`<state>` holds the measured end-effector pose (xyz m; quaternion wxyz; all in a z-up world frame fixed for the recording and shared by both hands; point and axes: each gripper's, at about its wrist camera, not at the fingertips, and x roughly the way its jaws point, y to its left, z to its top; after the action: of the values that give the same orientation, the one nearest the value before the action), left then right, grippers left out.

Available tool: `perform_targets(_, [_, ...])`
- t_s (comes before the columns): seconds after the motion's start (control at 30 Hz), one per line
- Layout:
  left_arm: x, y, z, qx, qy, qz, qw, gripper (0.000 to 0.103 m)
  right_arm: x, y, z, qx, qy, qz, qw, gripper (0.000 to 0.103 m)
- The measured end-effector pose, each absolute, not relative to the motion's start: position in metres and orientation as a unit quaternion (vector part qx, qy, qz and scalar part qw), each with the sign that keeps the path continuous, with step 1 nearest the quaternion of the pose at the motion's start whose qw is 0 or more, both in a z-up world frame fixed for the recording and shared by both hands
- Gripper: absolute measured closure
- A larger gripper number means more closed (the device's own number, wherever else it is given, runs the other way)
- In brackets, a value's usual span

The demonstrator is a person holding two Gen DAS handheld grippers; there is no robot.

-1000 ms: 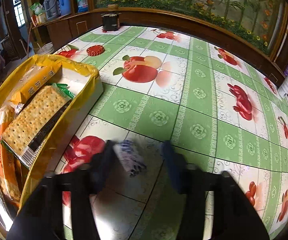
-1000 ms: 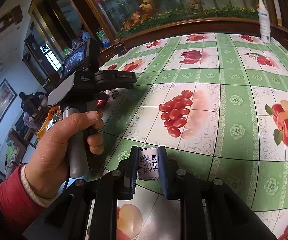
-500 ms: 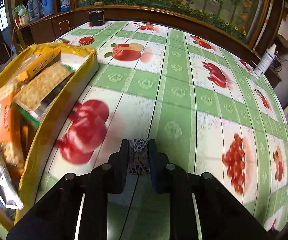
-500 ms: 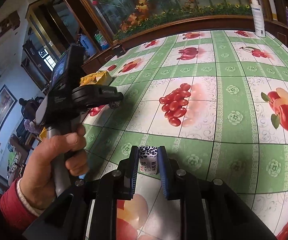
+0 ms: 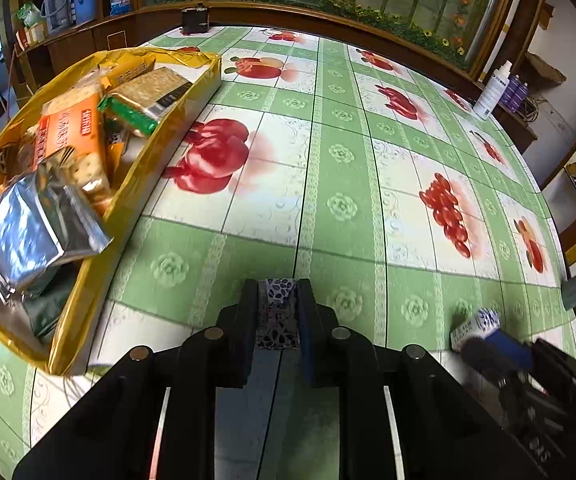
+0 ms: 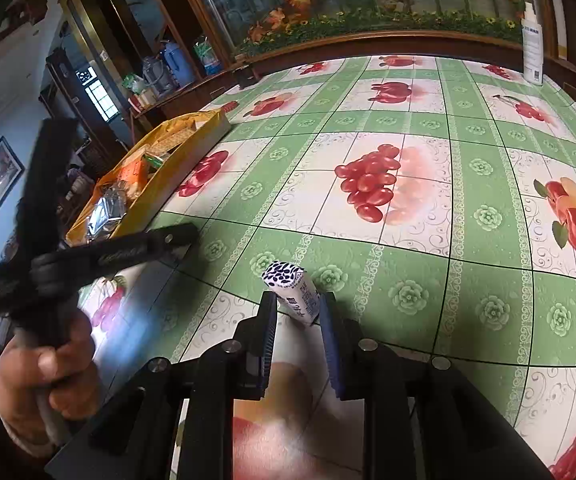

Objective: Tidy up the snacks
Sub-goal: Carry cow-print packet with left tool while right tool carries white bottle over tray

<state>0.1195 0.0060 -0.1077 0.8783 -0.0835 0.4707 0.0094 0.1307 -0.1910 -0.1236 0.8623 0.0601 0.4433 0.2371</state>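
The table [image 5: 340, 184] ran green-checked to twelve o'clock in both views. The yellow box [image 5: 136, 184], already holding cracker packs and a foil bag, lay at ten o'clock in the left view, nearer and fuller in the picture than a second earlier, when that view had faced more of the bare cloth.

The left gripper [image 5: 278, 312], which had stood wide around a blurred candy a second before, was shut on that candy [image 5: 278, 308], the spotted wrapper pinched flat between the pads. I judged this piece was on its way to the box.

The right gripper [image 6: 298, 320] had clamped its own candy upright a second ago; its jaws were opening, and the second candy [image 6: 292, 292] leaned toward eleven o'clock between them, touching the right pad at most (released or regripped, I could not tell).
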Motion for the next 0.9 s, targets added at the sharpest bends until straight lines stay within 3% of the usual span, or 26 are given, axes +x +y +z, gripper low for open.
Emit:
perform_targets(0.2, [0.104,0.01,-0.108,-0.084,0.469,0.005,0.879,0.087,0.133,-0.18,-0.127,0.045,0.441,0.22,0.869,0.075])
perform_targets(0.23, [0.102,0.01,-0.108,-0.084,0.468,0.004,0.88,0.087,0.134,-0.179,-0.126,0.042,0.439,0.217,0.871,0.068])
perform_targets(0.27, [0.099,0.011,-0.108,-0.083,0.467,0.003,0.88,0.087,0.136,-0.177,-0.126,0.041,0.437,0.213,0.873,0.052])
perform_targets(0.3, [0.096,0.012,-0.108,-0.083,0.467,0.002,0.88,0.087,0.138,-0.176,-0.125,0.042,0.436,0.212,0.873,0.044])
perform_targets(0.37, [0.091,0.015,-0.108,-0.086,0.467,0.002,0.88,0.087,0.142,-0.171,-0.123,0.034,0.433,0.212,0.876,0.042])
perform_targets(0.4, [0.09,0.017,-0.107,-0.086,0.466,0.002,0.88,0.087,0.144,-0.168,-0.122,0.028,0.434,0.211,0.876,0.042])
perform_targets(0.47, [0.085,0.02,-0.105,-0.084,0.461,0.005,0.883,0.087,0.148,-0.161,-0.124,0.013,0.439,0.204,0.875,0.053])
perform_targets(0.5, [0.082,0.021,-0.104,-0.082,0.458,0.007,0.885,0.087,0.15,-0.157,-0.126,0.004,0.443,0.199,0.874,0.067])
perform_targets(0.57, [0.077,0.024,-0.098,-0.077,0.448,0.013,0.89,0.087,0.147,-0.153,-0.126,-0.013,0.441,0.191,0.877,0.083])
perform_targets(0.9, [0.052,0.037,-0.067,-0.053,0.392,0.039,0.917,0.087,0.125,-0.152,-0.105,0.025,0.41,0.222,0.884,0.083])
